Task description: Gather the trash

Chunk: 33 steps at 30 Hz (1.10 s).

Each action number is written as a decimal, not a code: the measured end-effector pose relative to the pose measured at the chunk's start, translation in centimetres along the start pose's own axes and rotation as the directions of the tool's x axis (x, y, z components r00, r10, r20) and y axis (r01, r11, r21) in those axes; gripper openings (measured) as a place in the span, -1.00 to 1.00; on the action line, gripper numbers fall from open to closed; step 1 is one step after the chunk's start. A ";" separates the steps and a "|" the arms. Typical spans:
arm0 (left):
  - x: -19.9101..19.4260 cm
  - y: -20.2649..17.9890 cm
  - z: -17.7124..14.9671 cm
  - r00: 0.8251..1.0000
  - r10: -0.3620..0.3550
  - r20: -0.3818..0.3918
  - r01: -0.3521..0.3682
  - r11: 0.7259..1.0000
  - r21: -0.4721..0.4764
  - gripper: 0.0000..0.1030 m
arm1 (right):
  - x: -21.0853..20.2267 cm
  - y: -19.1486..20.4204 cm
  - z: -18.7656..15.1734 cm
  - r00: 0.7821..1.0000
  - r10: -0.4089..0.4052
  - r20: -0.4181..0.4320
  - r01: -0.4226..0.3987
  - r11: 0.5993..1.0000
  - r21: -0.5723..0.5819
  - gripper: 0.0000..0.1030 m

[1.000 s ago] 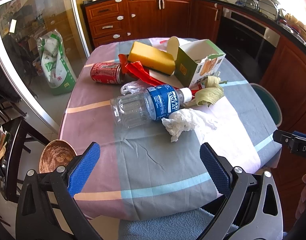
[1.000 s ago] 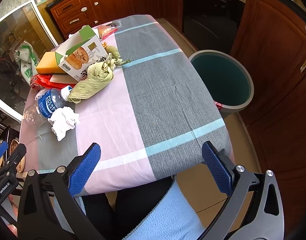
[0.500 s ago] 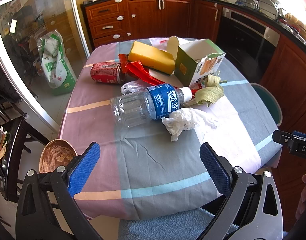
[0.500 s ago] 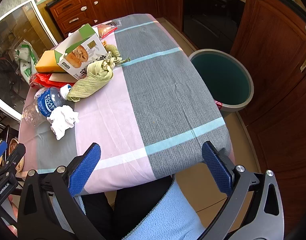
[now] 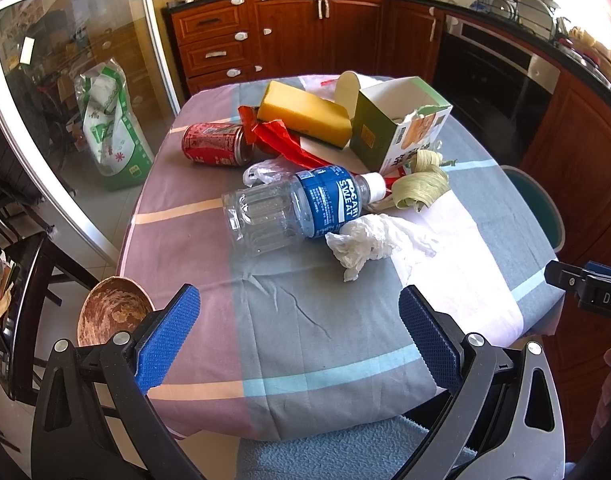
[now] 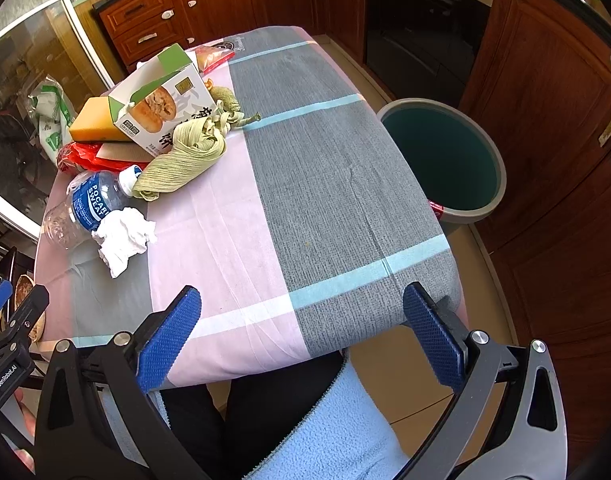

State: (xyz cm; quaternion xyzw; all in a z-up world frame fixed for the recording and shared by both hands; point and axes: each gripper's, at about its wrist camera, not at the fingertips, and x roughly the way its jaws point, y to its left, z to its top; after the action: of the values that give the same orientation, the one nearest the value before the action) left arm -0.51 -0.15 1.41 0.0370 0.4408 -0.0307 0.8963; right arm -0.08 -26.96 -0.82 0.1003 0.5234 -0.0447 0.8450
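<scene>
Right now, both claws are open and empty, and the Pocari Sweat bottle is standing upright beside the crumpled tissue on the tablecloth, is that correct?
Not quite: the Pocari Sweat bottle lies on its side, as the left wrist view shows. It does sit beside the crumpled tissue on the tablecloth, and the left claw and right claw are both open and empty.

Bottle (image 5: pixel 293 212) label: "POCARI SWEAT". Left gripper (image 6: pixel 9 344) body: "GenRobot.AI".
</scene>
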 end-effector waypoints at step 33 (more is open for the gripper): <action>5.4 5.7 2.8 0.996 0.031 -0.083 -0.024 0.996 0.083 0.92 | 2.6 2.1 2.2 0.998 -0.042 -0.045 0.039 0.997 -0.065 0.88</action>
State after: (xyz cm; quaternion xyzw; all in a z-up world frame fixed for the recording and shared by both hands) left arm 5.46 5.11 -0.99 0.0812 0.4760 -0.0347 0.8750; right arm 3.39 -25.30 -1.98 0.0636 0.5460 -0.0425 0.8343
